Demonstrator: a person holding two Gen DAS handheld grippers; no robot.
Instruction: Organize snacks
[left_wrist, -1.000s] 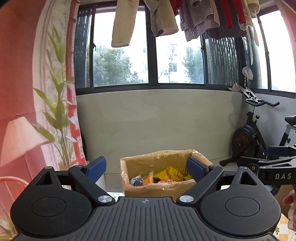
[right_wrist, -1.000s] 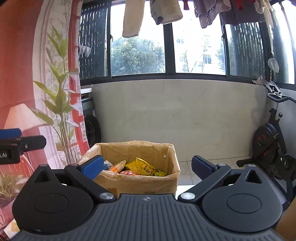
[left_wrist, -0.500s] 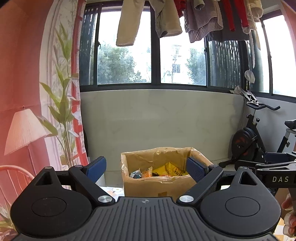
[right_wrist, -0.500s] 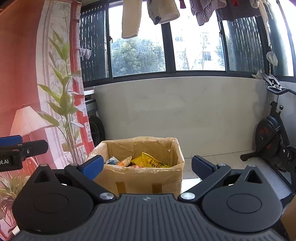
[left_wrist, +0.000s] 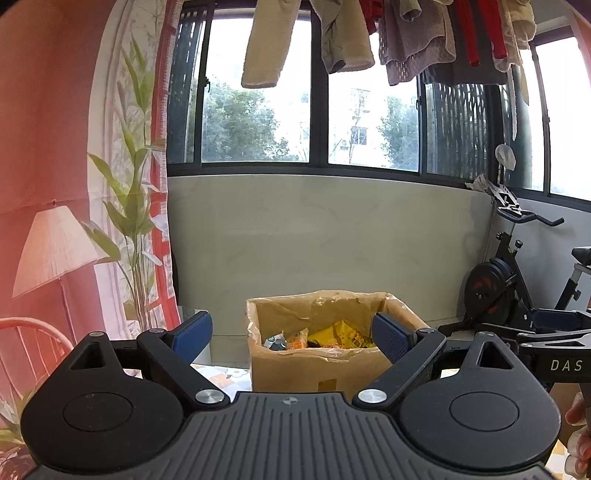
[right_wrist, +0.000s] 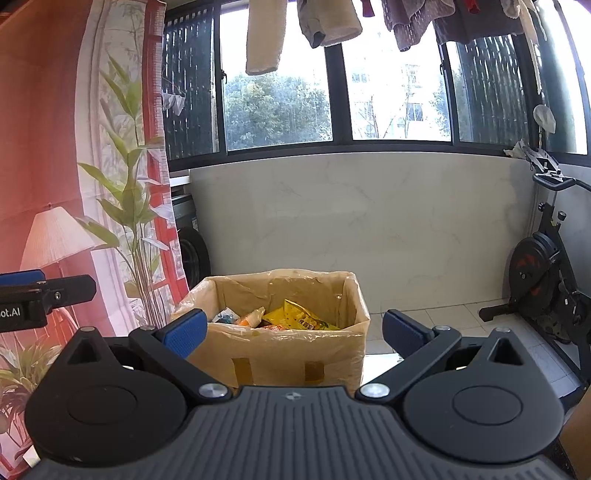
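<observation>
Left tool: we hold the left black two-finger gripper with blue pads (left_wrist: 291, 334) spread wide and carrying nothing; it fills the lower half of the left wrist view.
Right tool: the right black two-finger gripper with blue pads (right_wrist: 293, 332) is also spread wide with nothing between its pads, low in the right wrist view.
Hand: part of a hand (left_wrist: 578, 439) shows at the lower right edge of the left wrist view.
Task's thing: the brown cardboard box lined with clear plastic film (right_wrist: 273, 354) sits in the lower centre of both views, beyond the pads and apart from them.
Snacks: a yellow crinkled snack bag (right_wrist: 301, 319) lies inside the box, right of centre, beside an orange-and-white packet (right_wrist: 253, 316) and a pale bluish packet (right_wrist: 223, 315).
Count: we see one box, two grippers and at least three packets; more may lie hidden below the rim.
Farther back: a black exercise bike (right_wrist: 546, 273) stands at the right, and hanging laundry (right_wrist: 266, 37) crosses the top in front of the window.
Risk: we judge that a pad reaching in could snag the loose film lining and drag it, or tip the light box.
Second risk: packets overlap, so closing on one may pinch its neighbour too.
</observation>
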